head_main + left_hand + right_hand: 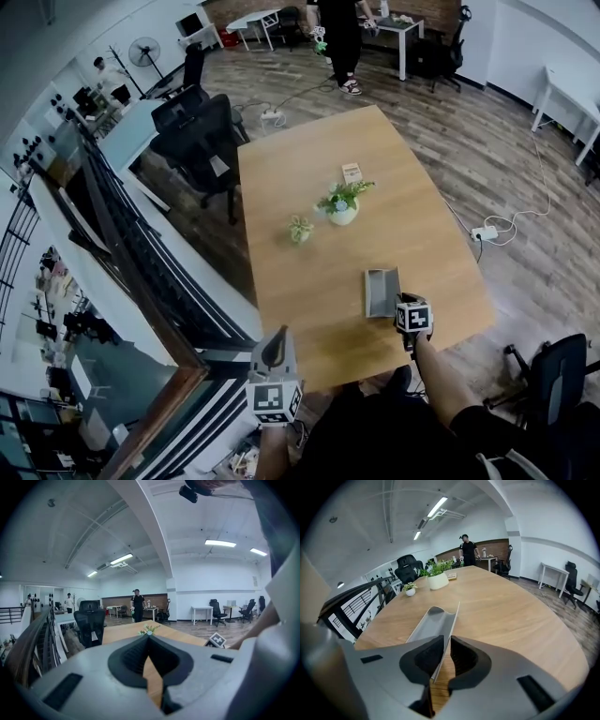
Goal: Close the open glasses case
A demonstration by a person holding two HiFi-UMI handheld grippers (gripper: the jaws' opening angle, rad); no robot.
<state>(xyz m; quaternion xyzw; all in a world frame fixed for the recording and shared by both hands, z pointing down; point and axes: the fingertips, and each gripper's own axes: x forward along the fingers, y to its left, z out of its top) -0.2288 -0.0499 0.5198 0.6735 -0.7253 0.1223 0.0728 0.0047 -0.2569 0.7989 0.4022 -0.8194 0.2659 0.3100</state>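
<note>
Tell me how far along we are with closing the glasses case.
Done: the right claw is clamped on the upright lid of the glasses case on the table. In hand: that grip only; the case gapes open, with nothing folded yet. Left: swing the lid down and press it shut. The left claw is shut and empty, off the table's near edge.

Head view steeply above shared table (309, 281)
</note>
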